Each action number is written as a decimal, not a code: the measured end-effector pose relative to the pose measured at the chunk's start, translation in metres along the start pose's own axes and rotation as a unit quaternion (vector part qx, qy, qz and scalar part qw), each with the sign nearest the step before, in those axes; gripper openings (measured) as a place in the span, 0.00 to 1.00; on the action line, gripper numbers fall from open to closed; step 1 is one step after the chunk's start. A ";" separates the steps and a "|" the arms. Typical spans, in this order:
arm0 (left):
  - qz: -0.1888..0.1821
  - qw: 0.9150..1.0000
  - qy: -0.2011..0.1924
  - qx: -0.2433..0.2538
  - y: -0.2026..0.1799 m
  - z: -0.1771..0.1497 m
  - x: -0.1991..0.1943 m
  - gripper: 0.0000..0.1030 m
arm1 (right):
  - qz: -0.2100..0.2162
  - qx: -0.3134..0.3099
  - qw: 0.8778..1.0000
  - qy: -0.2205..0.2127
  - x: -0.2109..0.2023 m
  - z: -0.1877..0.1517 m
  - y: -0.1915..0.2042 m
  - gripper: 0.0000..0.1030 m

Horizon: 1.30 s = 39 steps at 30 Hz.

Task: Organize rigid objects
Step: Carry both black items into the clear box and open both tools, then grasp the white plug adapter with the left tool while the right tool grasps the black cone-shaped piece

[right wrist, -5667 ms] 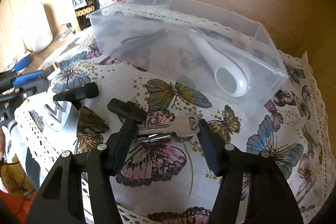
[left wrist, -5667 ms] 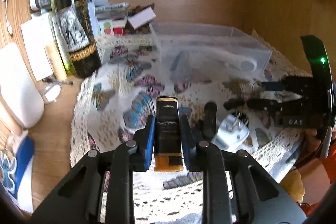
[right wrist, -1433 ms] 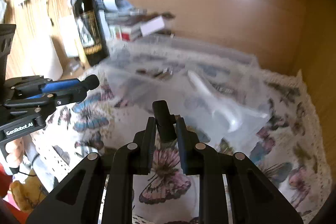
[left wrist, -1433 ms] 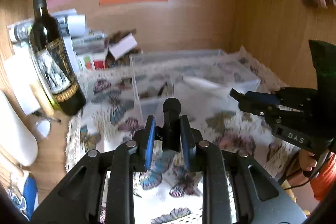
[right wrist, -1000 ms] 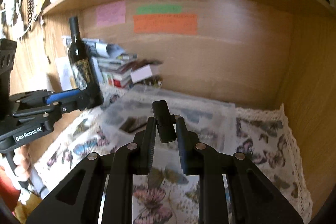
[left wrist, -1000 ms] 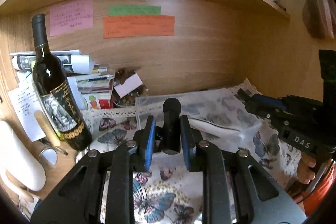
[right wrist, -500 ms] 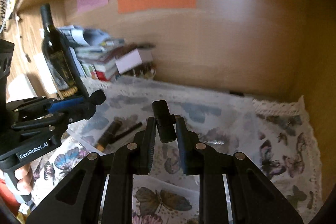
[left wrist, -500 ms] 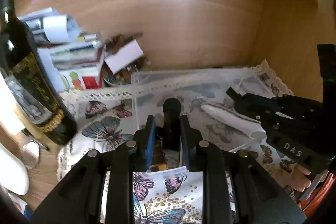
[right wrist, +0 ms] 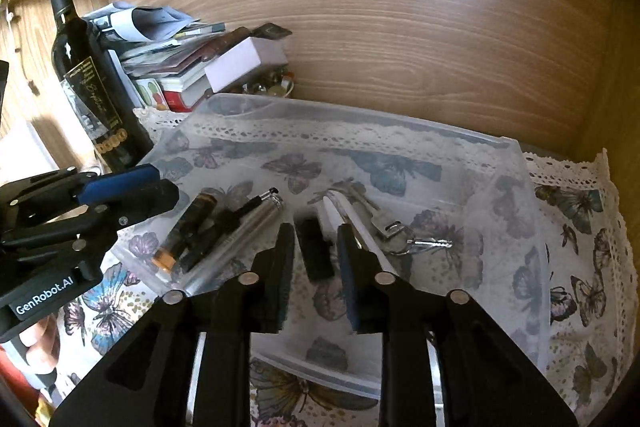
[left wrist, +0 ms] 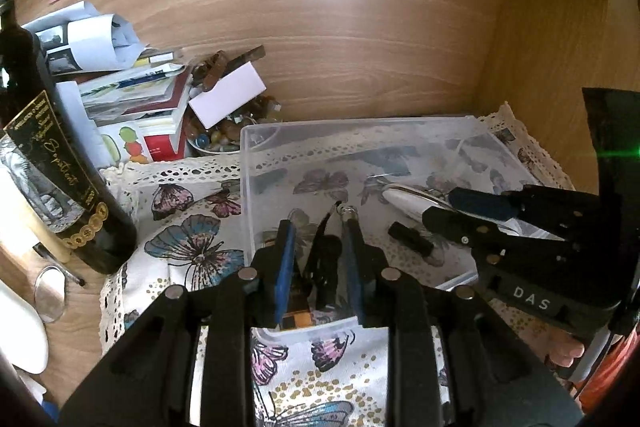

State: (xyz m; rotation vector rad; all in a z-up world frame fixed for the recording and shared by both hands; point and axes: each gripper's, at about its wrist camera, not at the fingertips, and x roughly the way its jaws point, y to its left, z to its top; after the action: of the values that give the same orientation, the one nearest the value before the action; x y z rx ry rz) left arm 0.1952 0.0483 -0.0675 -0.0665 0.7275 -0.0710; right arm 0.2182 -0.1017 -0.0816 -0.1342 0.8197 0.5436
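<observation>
Both of my hand-held grippers hang over the clear plastic bin, pointing down into it. Left hand-held gripper: jaws parted, a black cylindrical piece sits between the blue pads; I cannot tell whether the pads touch it. Right hand-held gripper: jaws parted, a small black block lies between them with a gap on each side, down on the bin floor. Bin contents, seen from the right wrist: dark tube with orange end, silver pen-like cylinder, white elongated tool, keys on a ring. The bin rests on the butterfly-print cloth covering the surface, with a wine bottle just beside its left corner.
</observation>
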 end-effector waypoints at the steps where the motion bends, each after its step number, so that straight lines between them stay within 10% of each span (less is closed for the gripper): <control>1: 0.001 1.000 -0.003 0.000 0.000 0.000 -0.004 0.29 | -0.001 0.002 1.000 -0.004 -0.003 0.000 0.000 0.33; 14: 0.038 0.995 -0.089 0.009 -0.003 -0.015 -0.088 0.88 | 0.009 -0.016 0.996 -0.085 -0.084 -0.017 0.021 0.47; 39: -0.013 0.999 0.021 0.037 -0.053 -0.135 -0.071 0.85 | 0.031 0.001 1.000 -0.004 -0.086 -0.127 0.025 0.52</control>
State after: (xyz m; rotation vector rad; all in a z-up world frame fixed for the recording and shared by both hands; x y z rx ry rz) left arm 0.0503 -0.0034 -0.1164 -0.0038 0.7654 -0.1236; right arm 0.0746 -0.1558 -0.1037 -0.1052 0.8183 0.6016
